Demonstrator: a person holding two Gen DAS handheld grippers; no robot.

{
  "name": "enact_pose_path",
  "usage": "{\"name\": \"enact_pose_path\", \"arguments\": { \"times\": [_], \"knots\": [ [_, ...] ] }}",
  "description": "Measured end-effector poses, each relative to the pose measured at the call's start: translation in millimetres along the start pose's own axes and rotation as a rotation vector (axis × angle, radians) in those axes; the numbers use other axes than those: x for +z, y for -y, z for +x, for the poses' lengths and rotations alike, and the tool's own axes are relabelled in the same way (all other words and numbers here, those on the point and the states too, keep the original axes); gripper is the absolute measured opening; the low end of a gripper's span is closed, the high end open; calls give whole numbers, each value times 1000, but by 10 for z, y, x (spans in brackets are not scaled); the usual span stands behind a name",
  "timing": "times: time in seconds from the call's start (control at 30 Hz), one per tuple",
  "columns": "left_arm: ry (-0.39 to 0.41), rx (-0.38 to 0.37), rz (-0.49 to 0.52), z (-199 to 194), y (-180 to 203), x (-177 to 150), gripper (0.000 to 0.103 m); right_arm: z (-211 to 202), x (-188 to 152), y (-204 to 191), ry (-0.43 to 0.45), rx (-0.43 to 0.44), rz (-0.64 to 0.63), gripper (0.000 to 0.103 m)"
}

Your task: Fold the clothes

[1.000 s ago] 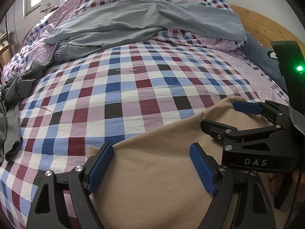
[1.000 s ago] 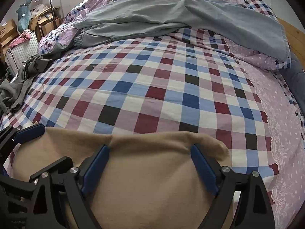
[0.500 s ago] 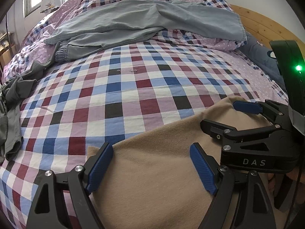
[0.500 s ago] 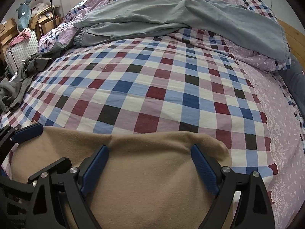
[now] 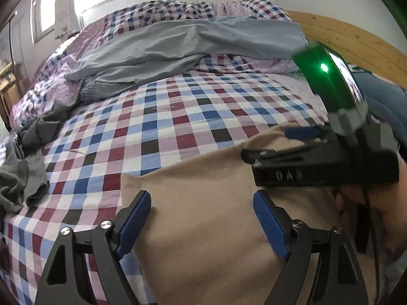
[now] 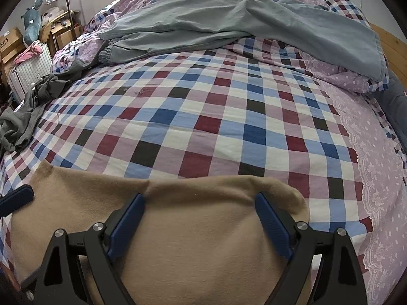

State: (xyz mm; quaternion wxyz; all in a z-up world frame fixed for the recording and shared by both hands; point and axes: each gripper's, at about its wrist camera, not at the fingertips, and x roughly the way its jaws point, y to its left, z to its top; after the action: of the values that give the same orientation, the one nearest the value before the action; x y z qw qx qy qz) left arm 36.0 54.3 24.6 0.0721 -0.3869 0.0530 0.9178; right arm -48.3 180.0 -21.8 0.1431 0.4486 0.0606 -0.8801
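A tan garment (image 5: 203,175) lies flat on the near part of the checked bed cover (image 5: 178,117). My left gripper (image 5: 202,218) is open above it, one blue finger near the garment's left edge. In the left wrist view my right gripper (image 5: 274,143) sits over the garment's right corner, held by a hand (image 5: 356,203). In the right wrist view the right gripper (image 6: 199,225) is open over the same tan garment (image 6: 203,195), just behind its far edge. One blue fingertip (image 6: 17,198) of the left gripper shows at the left.
Grey-blue trousers (image 6: 229,17) lie spread across the far side of the bed. A crumpled dark grey garment (image 6: 28,111) hangs at the bed's left edge. A wooden headboard (image 5: 343,35) and a dark blue pillow (image 5: 381,101) are to the right. A suitcase (image 6: 28,68) stands beyond the left edge.
The left gripper has drawn back and tilted up slightly; its fingertip has slid toward the lower left in the right wrist view. The right gripper and the tan garment have hardly moved.
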Motion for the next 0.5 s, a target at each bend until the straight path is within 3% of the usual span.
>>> {"name": "enact_pose_path", "arguments": {
  "times": [0.3, 0.5],
  "knots": [
    [-22, -52, -47, 103, -87, -75, 89, -323, -96, 94, 35, 3, 88, 92],
    [-16, -60, -55, 99, -111, -76, 89, -718, -352, -38, 72, -17, 3, 92]
  ]
}}
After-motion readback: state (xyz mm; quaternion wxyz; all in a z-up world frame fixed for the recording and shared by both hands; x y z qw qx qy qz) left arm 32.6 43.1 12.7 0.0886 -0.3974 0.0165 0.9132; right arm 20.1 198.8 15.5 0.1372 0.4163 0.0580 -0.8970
